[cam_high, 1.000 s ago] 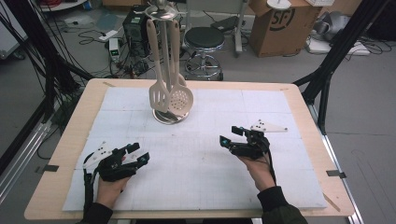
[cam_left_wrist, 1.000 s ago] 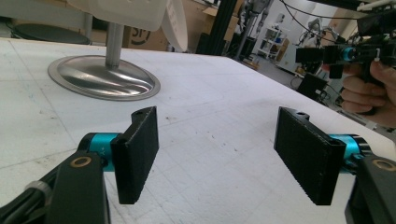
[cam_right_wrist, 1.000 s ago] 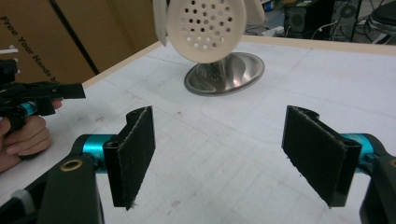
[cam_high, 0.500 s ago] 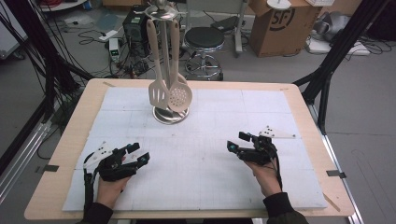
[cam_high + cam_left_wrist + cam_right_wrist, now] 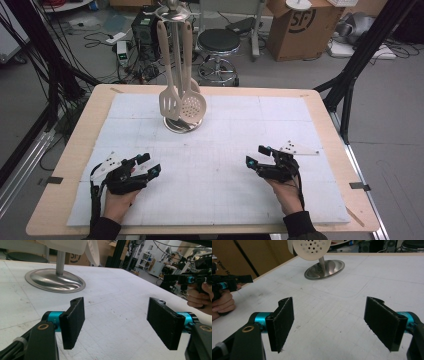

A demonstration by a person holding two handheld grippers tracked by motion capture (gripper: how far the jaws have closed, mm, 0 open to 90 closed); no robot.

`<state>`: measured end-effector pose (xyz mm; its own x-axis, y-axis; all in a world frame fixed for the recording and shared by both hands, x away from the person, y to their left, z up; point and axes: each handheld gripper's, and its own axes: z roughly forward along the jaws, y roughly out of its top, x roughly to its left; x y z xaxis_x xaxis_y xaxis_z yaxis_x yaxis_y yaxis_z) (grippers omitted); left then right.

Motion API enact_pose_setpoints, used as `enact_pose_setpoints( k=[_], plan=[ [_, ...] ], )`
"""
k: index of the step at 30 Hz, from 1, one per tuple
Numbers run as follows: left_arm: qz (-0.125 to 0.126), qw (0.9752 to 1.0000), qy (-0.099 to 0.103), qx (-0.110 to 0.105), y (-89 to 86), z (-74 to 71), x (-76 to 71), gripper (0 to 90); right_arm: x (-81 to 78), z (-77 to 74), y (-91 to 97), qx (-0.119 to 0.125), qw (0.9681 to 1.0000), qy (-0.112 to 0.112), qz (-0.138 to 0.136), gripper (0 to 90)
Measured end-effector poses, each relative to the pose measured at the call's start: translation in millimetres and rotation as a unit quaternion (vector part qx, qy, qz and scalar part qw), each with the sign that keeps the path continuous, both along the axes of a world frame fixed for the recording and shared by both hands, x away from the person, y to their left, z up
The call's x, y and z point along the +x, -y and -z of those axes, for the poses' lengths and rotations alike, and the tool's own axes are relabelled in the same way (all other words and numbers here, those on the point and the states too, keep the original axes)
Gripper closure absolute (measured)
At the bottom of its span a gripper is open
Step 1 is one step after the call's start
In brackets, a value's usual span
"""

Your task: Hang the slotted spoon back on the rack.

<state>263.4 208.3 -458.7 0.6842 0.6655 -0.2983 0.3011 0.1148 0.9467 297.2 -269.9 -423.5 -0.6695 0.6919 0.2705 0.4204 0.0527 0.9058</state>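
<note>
Your table (image 5: pixel 70 165) carries a white mat (image 5: pixel 220 150) across nearly its whole top. From the mat's centre, the utensil stand (image 5: pixel 183 125) sits at about twelve o'clock, its round steel base on the mat, with a slotted turner (image 5: pixel 169 102) and a perforated skimmer (image 5: pixel 192 106) hanging just above the base (both cream-coloured). Your left gripper (image 5: pixel 148 165) rests at eight o'clock, jaws apart and empty. Your right gripper (image 5: pixel 256 156) hovers at four o'clock, jaws wide apart, nothing between them.
</note>
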Motion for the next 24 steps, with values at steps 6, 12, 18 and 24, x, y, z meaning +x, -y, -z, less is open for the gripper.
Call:
enact_pose_setpoints(
  k=[6, 12, 18, 24],
  plan=[
    [0.001, 1.0, 0.0, -0.003, -0.6, 0.1, 0.4, 31.0, -0.1, 4.4, -0.7, 0.005, 1.0, 0.001, 0.005, 23.3],
    [0.002, 1.0, -0.001, -0.004, -0.9, 0.1, 0.4, 31.0, -1.1, 6.2, -1.6, 0.001, 1.0, 0.001, 0.007, 23.2],
    [0.002, 1.0, -0.001, -0.005, -0.8, 0.1, 0.6, 31.0, -0.1, 6.4, -0.6, 0.006, 0.9999, 0.002, 0.01, 23.4],
    [0.002, 1.0, -0.001, -0.005, -0.8, 0.2, 0.8, 31.0, 0.3, 6.5, 0.5, 0.013, 0.9999, -0.002, 0.009, 23.4]
  ],
)
